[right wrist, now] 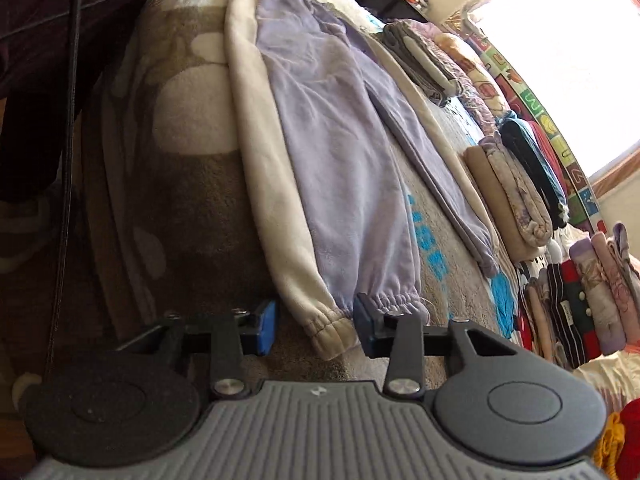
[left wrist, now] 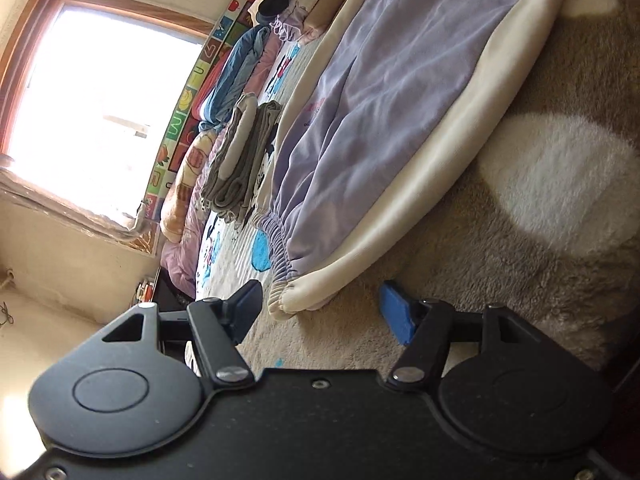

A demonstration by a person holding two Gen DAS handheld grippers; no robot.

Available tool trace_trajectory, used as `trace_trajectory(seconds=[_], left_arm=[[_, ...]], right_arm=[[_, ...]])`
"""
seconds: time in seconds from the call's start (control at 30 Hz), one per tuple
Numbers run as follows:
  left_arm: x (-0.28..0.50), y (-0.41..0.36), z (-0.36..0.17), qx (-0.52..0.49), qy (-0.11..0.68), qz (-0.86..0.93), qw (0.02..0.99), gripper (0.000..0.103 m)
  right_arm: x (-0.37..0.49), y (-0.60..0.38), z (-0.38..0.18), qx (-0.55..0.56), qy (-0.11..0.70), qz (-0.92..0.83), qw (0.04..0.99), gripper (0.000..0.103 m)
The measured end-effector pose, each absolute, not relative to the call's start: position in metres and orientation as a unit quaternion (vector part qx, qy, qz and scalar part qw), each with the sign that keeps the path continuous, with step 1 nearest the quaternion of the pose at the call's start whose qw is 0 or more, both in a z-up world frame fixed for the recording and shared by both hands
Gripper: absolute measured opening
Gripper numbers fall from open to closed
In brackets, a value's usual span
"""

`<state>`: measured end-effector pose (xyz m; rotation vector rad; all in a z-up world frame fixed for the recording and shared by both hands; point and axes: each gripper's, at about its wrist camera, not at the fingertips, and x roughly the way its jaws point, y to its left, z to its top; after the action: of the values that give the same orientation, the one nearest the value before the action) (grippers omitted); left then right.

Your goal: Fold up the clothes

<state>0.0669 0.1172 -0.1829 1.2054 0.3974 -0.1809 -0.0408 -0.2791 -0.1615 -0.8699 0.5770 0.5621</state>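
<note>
Lavender trousers (left wrist: 360, 92) with cream side stripes lie flat on the bed (left wrist: 540, 240), and we read the left wrist view first. Our left gripper (left wrist: 324, 312) holds its jaws wide with nothing between them, hovering just short of one gathered cuff (left wrist: 286, 298), which sits nearer the dark left finger than the blue pad (left wrist: 396, 316). The garment's long axis runs straight away from us. Off to the window side sits a folded grey stack (left wrist: 236, 160), with more folded laundry farther along (none of it crowds the cuff).

In the right wrist view, our right gripper (right wrist: 316, 326) also has its jaws spread wide, and the cream-edged cuff (right wrist: 332, 332) at the other end lies between the two pads, not yet pinched as far as we can tell. The trousers (right wrist: 340, 160) stretch away from the jaws toward the far end of the bed (right wrist: 192, 200). Folded piles (right wrist: 516, 192) line the right side, well apart from the leg. We judge the right hand better placed; a dark cable (right wrist: 70, 120) hangs at left, clear of the cloth.
</note>
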Motion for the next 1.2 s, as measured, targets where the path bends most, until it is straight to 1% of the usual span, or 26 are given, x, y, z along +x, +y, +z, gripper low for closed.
trace_trajectory(seconds=[0.03,0.07,0.2,0.23,0.27,0.37,0.43,0.47,0.5,0.57,0.6,0.63,0.77,0.9,1.0,1.2], left_arm=[[0.068,0.118,-0.183,0.565,0.179,-0.085,0.801,0.065],[0.069,0.119,-0.183,0.568,0.173,-0.085,0.800,0.065],[0.076,0.124,-0.181,0.578,0.162,-0.092,0.794,0.064],[0.077,0.126,-0.181,0.583,0.160,-0.097,0.790,0.064],[0.079,0.127,-0.182,0.590,0.156,-0.104,0.785,0.064],[0.081,0.130,-0.182,0.611,0.150,-0.124,0.768,0.063],[0.084,0.131,-0.183,0.623,0.146,-0.133,0.756,0.059],[0.086,0.131,-0.183,0.626,0.147,-0.138,0.754,0.058],[0.088,0.130,-0.184,0.626,0.149,-0.140,0.753,0.053],[0.092,0.127,-0.185,0.622,0.160,-0.144,0.753,0.037],[0.094,0.126,-0.185,0.618,0.171,-0.147,0.753,0.015],[0.094,0.125,-0.183,0.607,0.176,-0.142,0.762,0.007],[0.094,0.128,-0.158,0.517,0.189,-0.115,0.827,0.006],[0.101,0.132,-0.125,0.412,0.200,-0.112,0.882,0.006],[0.114,0.133,-0.100,0.345,0.203,-0.119,0.909,0.006],[0.153,0.131,-0.065,0.248,0.206,-0.104,0.941,0.006]], right_arm=[[-0.039,-0.283,-0.156,-0.387,0.272,0.261,0.842,0.025],[-0.038,-0.288,-0.151,-0.364,0.271,0.257,0.853,0.023],[-0.035,-0.295,-0.145,-0.333,0.263,0.250,0.870,0.023],[-0.035,-0.295,-0.147,-0.338,0.265,0.251,0.867,0.024],[-0.034,-0.294,-0.150,-0.343,0.266,0.252,0.865,0.027],[-0.032,-0.293,-0.157,-0.345,0.268,0.253,0.863,0.029],[-0.028,-0.296,-0.156,-0.321,0.277,0.255,0.869,0.028],[-0.025,-0.299,-0.153,-0.299,0.280,0.255,0.876,0.022],[-0.023,-0.302,-0.149,-0.277,0.283,0.254,0.882,0.021],[-0.020,-0.308,-0.142,-0.236,0.286,0.253,0.894,0.016],[-0.020,-0.309,-0.137,-0.228,0.281,0.250,0.898,0.016],[-0.020,-0.311,-0.132,-0.218,0.275,0.247,0.903,0.015],[-0.019,-0.325,-0.106,-0.166,0.243,0.223,0.929,0.015],[-0.001,-0.340,-0.085,-0.134,0.233,0.208,0.940,0.014],[0.021,-0.352,-0.075,-0.106,0.235,0.204,0.944,0.014],[0.072,-0.369,-0.061,-0.058,0.240,0.204,0.947,0.014]])
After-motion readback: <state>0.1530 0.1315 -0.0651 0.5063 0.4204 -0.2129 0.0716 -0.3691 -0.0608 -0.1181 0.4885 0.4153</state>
